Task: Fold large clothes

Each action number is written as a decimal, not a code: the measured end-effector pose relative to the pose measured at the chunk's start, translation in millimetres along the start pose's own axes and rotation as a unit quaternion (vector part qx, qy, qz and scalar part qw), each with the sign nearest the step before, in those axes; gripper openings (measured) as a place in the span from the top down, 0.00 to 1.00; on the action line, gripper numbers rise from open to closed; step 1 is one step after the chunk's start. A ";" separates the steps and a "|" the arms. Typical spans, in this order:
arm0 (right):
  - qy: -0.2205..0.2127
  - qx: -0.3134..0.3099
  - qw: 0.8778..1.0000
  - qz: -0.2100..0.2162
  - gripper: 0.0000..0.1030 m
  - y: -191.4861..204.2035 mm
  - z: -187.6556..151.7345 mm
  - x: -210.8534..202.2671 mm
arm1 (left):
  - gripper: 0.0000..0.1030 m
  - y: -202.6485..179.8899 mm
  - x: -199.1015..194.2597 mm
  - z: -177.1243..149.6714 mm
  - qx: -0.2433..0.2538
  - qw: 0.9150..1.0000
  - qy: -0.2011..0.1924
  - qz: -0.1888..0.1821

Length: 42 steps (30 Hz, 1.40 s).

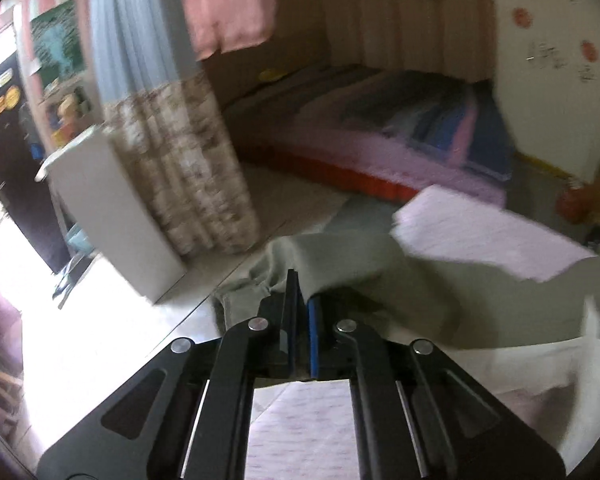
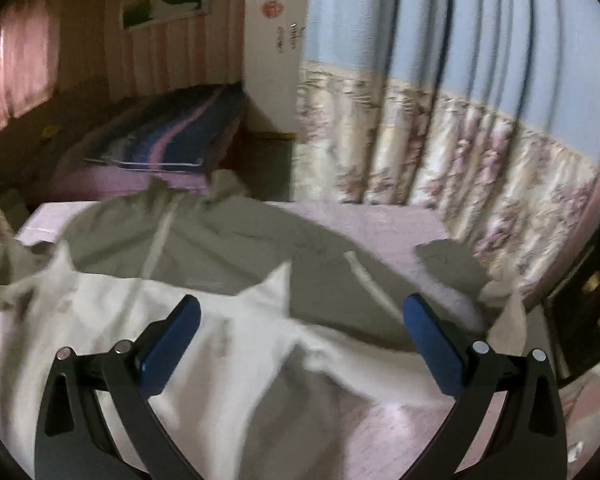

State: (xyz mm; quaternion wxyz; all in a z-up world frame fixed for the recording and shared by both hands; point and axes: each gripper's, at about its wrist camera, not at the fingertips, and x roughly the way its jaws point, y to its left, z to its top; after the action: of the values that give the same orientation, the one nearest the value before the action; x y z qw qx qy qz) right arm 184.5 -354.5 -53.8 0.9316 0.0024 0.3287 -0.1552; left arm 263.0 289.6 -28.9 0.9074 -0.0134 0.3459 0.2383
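Note:
A large grey-green jacket [image 2: 236, 236] with a white zip and a white lining [image 2: 132, 320] lies spread on a pink-covered surface [image 2: 380, 224]. In the left wrist view my left gripper [image 1: 302, 294] is shut on a fold of the jacket's [image 1: 400, 292] grey-green cloth, which it holds raised above the pink cover [image 1: 480, 236]. My right gripper [image 2: 302, 308] stands wide open above the white lining. Its blue pads [image 2: 172, 344] touch nothing. Both views are blurred by motion.
A floral and blue curtain [image 2: 440, 152] hangs just beyond the surface's far right. A white cabinet [image 1: 108, 216] and another curtain [image 1: 180, 168] stand to the left. Farther back is a low bed [image 1: 400, 128] with striped bedding.

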 end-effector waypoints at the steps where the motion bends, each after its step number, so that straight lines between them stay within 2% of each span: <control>1: -0.006 0.002 1.000 -0.005 0.02 -4.5 0.2 -1.4 | 0.97 -14.0 -8.6 5.0 0.004 1.000 -0.008 -0.016; 2: -0.011 0.004 1.000 -0.002 0.02 -8.2 0.7 -4.3 | 0.97 -36.6 -23.1 12.9 0.011 0.999 -0.015 -0.051; 4: -0.021 0.002 1.000 0.004 0.02 -12.7 2.8 -10.1 | 0.97 -69.4 -44.4 19.3 0.029 0.995 -0.027 -0.091; 6: -0.035 -0.006 0.999 -0.003 0.02 -16.7 5.1 -16.6 | 0.97 -119.6 -75.6 20.8 0.068 0.987 -0.046 -0.139; 7: -0.042 -0.007 0.999 -0.005 0.02 -19.1 5.4 -20.0 | 0.97 -152.3 -94.1 16.8 0.092 0.979 -0.050 -0.177; 9: -0.047 -0.002 0.999 -0.005 0.02 -25.8 7.1 -23.0 | 0.97 -199.6 -118.2 1.5 0.129 0.964 -0.047 -0.228; 13: -0.048 0.027 0.998 0.003 0.02 -41.2 7.9 -23.0 | 0.97 -308.6 -145.8 -33.4 0.207 0.929 -0.023 -0.305; 15: -0.048 0.035 0.998 0.006 0.02 -44.7 5.5 -22.9 | 0.97 -366.5 -150.7 -62.4 0.254 0.901 0.008 -0.352; 18: -0.043 0.041 0.998 0.000 0.02 -48.5 3.0 -18.4 | 0.91 -430.4 -143.0 -112.0 0.314 0.873 0.057 -0.369; 19: -0.040 0.043 0.998 -0.004 0.02 -49.4 1.8 -17.1 | 0.91 -446.2 -137.7 -125.4 0.333 0.869 0.066 -0.359; 20: -0.037 0.045 0.998 -0.005 0.02 -50.7 1.3 -15.3 | 0.88 -460.9 -135.0 -140.9 0.358 0.868 0.070 -0.337; 21: -0.036 0.046 0.998 -0.007 0.02 -51.9 -0.5 -15.8 | 0.81 -467.2 -138.2 -150.8 0.377 0.868 0.063 -0.318; 22: -0.035 0.047 0.998 -0.007 0.02 -52.3 -1.8 -16.6 | 0.77 -467.9 -143.8 -156.4 0.386 0.868 0.051 -0.309; 23: -0.033 0.046 0.998 -0.007 0.02 -52.5 -3.2 -17.3 | 0.74 -463.1 -156.6 -161.9 0.402 0.864 0.022 -0.302; 25: -0.027 0.044 0.999 -0.004 0.02 -50.7 -5.4 -16.3 | 0.71 -457.2 -169.7 -162.3 0.417 0.860 -0.007 -0.293; 26: -0.023 0.040 0.999 0.000 0.02 -46.5 -6.0 -15.7 | 0.68 -451.8 -175.7 -158.4 0.418 0.861 -0.015 -0.289; 28: -0.020 0.030 0.999 0.011 0.02 -36.5 -5.9 -13.4 | 0.62 -425.9 -171.2 -145.5 0.398 0.869 -0.006 -0.294; 29: -0.018 0.024 0.999 0.017 0.02 -31.7 -5.5 -11.1 | 0.54 -407.3 -163.8 -136.0 0.380 0.874 0.008 -0.302; 30: -0.015 0.016 0.999 0.028 0.02 -21.9 -5.4 -7.8 | 0.42 -392.1 -156.5 -124.9 0.365 0.879 0.019 -0.307; 31: -0.011 0.009 0.999 0.035 0.02 -13.8 -5.1 -4.4 | 0.36 -377.0 -149.7 -118.5 0.350 0.883 0.028 -0.312; 33: -0.004 -0.009 0.999 0.048 0.02 6.1 -4.4 3.0 | 0.03 -349.1 -136.6 -106.9 0.335 0.885 0.040 -0.321; 34: -0.003 -0.019 0.999 0.050 0.02 14.3 -3.7 5.9 | 0.03 -338.9 -136.0 -103.4 0.329 0.889 0.032 -0.318; 37: 0.001 -0.052 0.998 0.042 0.02 37.4 -2.4 11.9 | 0.03 -318.1 -138.4 -98.1 0.321 0.886 0.013 -0.334; 38: 0.001 -0.057 0.997 0.044 0.02 42.6 -1.9 11.4 | 0.03 -313.0 -139.5 -94.7 0.308 0.892 0.007 -0.330; 39: 0.000 -0.059 0.997 0.048 0.02 45.2 -1.9 10.0 | 0.03 -310.4 -140.3 -92.6 0.306 0.893 0.006 -0.331; 40: -0.002 -0.060 0.997 0.054 0.02 48.6 -1.5 7.4 | 0.03 -308.6 -142.1 -91.1 0.306 0.889 0.007 -0.341; 41: -0.004 -0.064 0.996 0.057 0.02 51.8 -1.0 4.6 | 0.03 -301.8 -147.8 -88.9 0.304 0.879 0.003 -0.367; 42: -0.005 -0.068 0.996 0.057 0.02 54.3 0.0 3.1 | 0.03 -295.5 -152.1 -87.5 0.300 0.876 -0.010 -0.377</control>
State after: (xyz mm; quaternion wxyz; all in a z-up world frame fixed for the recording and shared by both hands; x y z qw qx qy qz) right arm 202.6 -303.7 -60.9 0.9387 -0.0433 0.3329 -0.0789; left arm 240.8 -53.1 -40.5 0.8921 0.1328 0.3609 -0.2372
